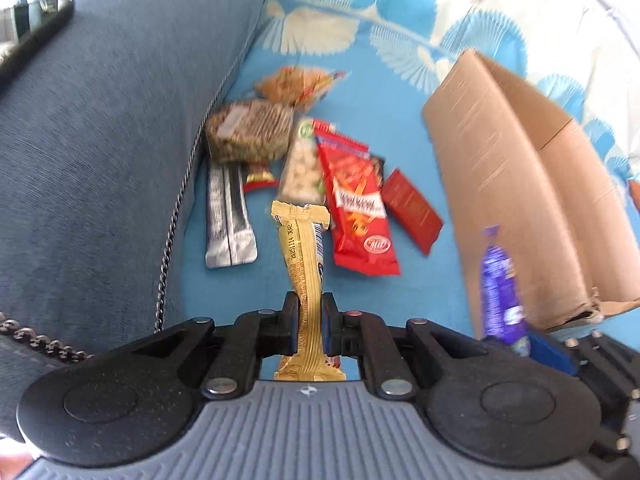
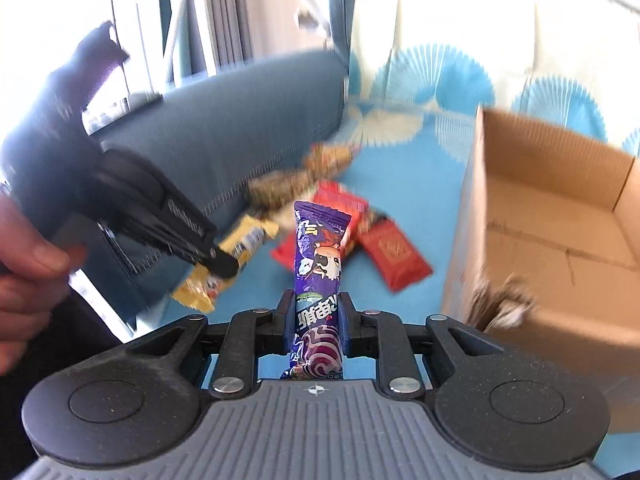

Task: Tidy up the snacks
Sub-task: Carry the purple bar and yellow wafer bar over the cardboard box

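Gold foil snack bar (image 1: pixel 306 280), long and crinkled, stands pinched between the pads of the left gripper (image 1: pixel 310 330), its sealed end pointing away from the camera. Purple glossy snack packet (image 2: pixel 318 280) with cartoon print sits clamped the same way in the right gripper (image 2: pixel 316 326). Both jaw pairs are pressed onto their wrappers, both packets clear of the blue patterned cover (image 1: pixel 400 112).

Beyond the left gripper, loose on the cover: a silver-grey sachet (image 1: pixel 229 216), a red noodle-snack bag (image 1: pixel 356 208), a dark red flat packet (image 1: pixel 412 210), a clear bag of pale nuts (image 1: pixel 302 164), a brown seeded block (image 1: pixel 250 130), and an orange-brown bag (image 1: pixel 298 84) farthest back. All lie close together — several overlapping.

To the right stands an open brown cardboard box (image 2: pixel 552 208), its floor bare as far as can be seen.

Judgement: the step in hand is carrying both packets to the box. To do it well, bring each one over the rim before loosening the grip, lower it inside rather than dropping from height, and take the grippers in one after the other so they do not collide at the opening. Mind the near wall, which looks torn at its lower corner.
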Demonstrator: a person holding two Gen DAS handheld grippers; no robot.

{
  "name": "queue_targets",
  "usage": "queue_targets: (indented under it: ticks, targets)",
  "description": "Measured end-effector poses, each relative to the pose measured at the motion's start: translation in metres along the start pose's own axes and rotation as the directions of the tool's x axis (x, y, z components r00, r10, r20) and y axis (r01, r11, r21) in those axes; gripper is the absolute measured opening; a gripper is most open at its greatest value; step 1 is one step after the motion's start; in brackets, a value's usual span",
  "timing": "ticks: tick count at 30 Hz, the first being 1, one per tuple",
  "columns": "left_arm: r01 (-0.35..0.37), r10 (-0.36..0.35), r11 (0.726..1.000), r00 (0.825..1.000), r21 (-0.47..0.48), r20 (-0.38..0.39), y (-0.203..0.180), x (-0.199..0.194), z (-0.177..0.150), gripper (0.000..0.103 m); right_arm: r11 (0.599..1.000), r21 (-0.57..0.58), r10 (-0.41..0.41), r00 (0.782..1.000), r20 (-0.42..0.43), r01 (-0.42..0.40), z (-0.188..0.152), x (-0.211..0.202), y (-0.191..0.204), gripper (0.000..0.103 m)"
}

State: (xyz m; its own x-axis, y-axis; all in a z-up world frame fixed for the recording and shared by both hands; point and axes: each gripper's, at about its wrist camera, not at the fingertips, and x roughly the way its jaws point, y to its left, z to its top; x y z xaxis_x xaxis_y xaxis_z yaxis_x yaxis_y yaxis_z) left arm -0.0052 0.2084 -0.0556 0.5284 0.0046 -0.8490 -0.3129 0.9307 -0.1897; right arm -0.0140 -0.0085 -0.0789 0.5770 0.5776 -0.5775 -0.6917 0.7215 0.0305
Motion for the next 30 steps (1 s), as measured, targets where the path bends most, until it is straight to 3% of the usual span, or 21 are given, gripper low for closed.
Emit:
queue_targets:
  ticks: [6,13,20,30]
  targets:
    - [0.003,-0.009,0.999,0.992,0.052,0.128,-0.01,-0.023,-0.008,0.011,1.0,-0.003,-0.014,0.987,0.159,0.015,0.019,-0.048,-0.014,0.022]
    - [-0.028,-0.013,0.989,0.962,0.146,0.274,-0.031,-0.045,-0.02,0.011,0.993,0.017,-0.114,0.945,0.308,0.114,0.04,-0.093,-0.063,0.022]
    - [-0.03,-0.039,0.98,0.938,0.194,0.344,-0.046,-0.051,-0.025,0.011,0.964,0.214,-0.222,0.921,0.319,0.158,0.028,-0.093,-0.135,0.022]
    - [0.016,-0.072,0.988,0.925,0.153,0.374,-0.054,-0.05,-0.017,0.011,0.948,0.275,-0.252,0.907,0.338,0.161,0.01,-0.103,-0.151,0.022]
